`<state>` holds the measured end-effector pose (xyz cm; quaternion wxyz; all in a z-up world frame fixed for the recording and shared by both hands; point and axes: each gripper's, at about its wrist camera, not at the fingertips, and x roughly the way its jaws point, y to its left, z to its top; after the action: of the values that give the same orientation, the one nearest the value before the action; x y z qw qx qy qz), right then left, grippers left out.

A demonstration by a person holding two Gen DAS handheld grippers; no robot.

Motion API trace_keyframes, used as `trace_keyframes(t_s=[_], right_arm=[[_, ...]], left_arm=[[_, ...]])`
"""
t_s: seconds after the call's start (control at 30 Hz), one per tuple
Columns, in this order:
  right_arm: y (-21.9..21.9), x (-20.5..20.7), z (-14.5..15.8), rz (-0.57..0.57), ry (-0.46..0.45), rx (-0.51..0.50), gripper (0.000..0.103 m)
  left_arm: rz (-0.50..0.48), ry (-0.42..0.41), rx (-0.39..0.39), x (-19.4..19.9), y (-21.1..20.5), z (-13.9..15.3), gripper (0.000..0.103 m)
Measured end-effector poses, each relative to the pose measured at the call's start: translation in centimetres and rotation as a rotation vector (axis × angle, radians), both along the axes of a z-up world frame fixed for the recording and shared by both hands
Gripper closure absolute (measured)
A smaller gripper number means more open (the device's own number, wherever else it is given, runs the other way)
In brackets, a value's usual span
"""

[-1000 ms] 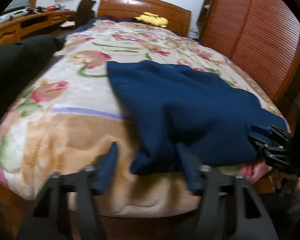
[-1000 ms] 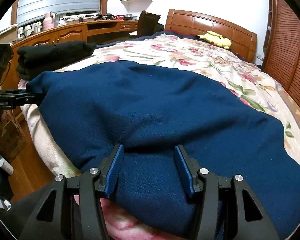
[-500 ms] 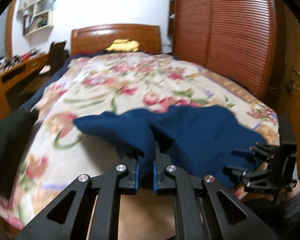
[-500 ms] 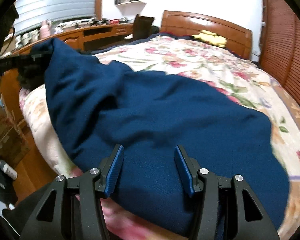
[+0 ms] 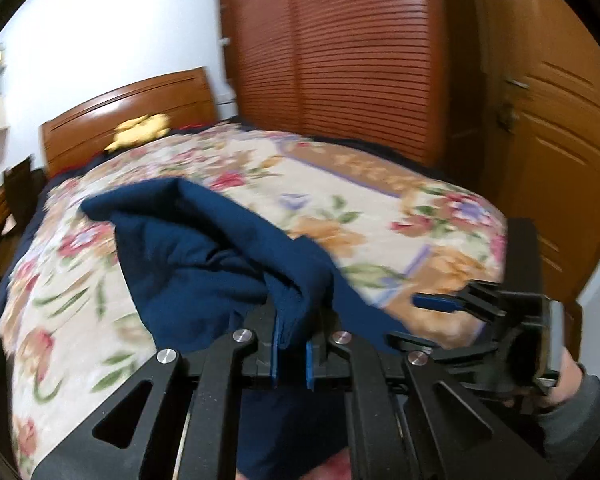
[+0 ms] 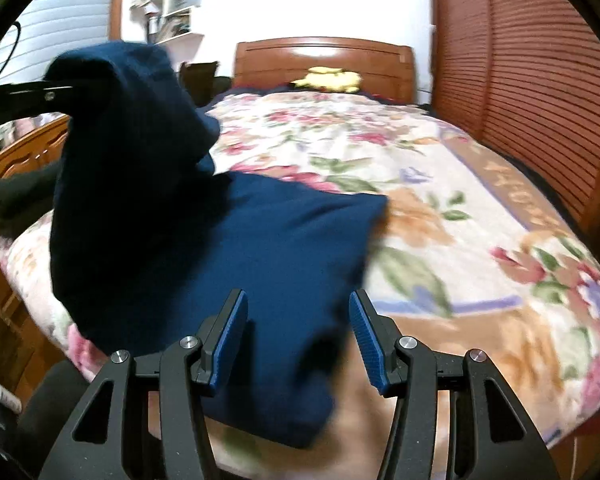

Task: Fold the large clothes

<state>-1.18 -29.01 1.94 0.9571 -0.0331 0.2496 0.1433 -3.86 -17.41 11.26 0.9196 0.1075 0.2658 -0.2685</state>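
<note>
Where left gripper point(image 5: 292, 354) pinches it, navy garment point(image 5: 204, 256) bunches upward.

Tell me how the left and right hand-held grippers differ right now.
The left hand-held gripper is shut, pinching the blue garment; the right hand-held gripper stands open, gripping nothing. The left lifts a corner of cloth off the bed; the right only hovers over the part lying flat. Both are black with blue pads.

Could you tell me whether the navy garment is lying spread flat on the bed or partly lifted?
Partly lifted: the left gripper pinches one corner of the navy garment and holds it up, while the rest drapes on the floral bedspread.
</note>
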Motion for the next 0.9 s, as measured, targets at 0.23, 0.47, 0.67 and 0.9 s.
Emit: trace_keyframes(t_s=[0.23, 0.47, 0.67, 0.9], right_arm=[[-1.4, -0.2, 0.0, -0.040, 0.006, 0.024, 0.048], [-1.3, -0.5, 0.0, -0.046, 0.000, 0.017, 0.048], [-2.4, -1.0, 0.3, -0.048, -0.020, 0.012, 0.048], [-4.8, -2.3, 2.8, -0.088, -0.072, 0.040, 0.048]], left_arm=[[-0.092, 0.112, 0.061, 0.2, -2.9, -4.0, 0.091], [-0.078, 0.101, -0.008, -0.9, -0.8, -3.9, 0.051], [-0.036, 0.068, -0.099, -2.3, 3.2, -3.0, 0.022], [0.092, 0.052, -0.116, -2.5, 9.4, -3.9, 0.022]])
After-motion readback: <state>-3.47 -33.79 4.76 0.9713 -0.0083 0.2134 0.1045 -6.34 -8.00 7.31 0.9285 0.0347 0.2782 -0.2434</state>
